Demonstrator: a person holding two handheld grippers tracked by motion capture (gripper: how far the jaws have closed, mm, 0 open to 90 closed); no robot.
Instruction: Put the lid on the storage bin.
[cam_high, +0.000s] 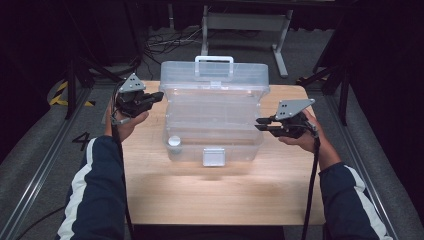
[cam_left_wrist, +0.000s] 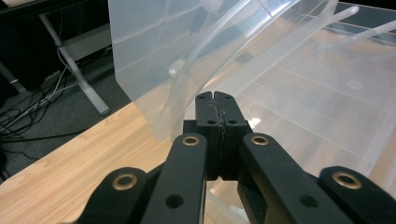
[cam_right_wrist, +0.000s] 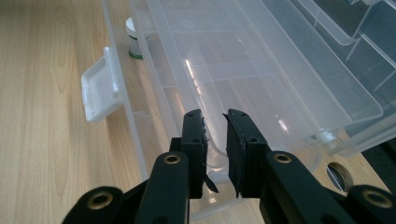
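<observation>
Two grippers flank the clear toolbox (cam_high: 214, 112), open at mid-counter (cam_high: 200, 195): left gripper (cam_high: 156, 95), jaws together, beside its raised lid; right gripper (cam_high: 261, 124), jaws slightly apart, empty, at its end wall. Judged next: grasp the inner tray (cam_right_wrist: 261, 60).

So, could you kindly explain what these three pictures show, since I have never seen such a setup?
A person sits at a wooden table and holds a hand-held two-jaw tool in each hand. The high view looks down from above; the other two come from cameras riding on each tool, looking along its black jaws. On the table stands a clear plastic toolbox with its lid swung open; a small white-capped jar sits in its front left corner. The left tool is shut, its jaws together beside the lid's edge. The right tool is slightly open at the box's right end, gripping nothing that I can make out.
</observation>
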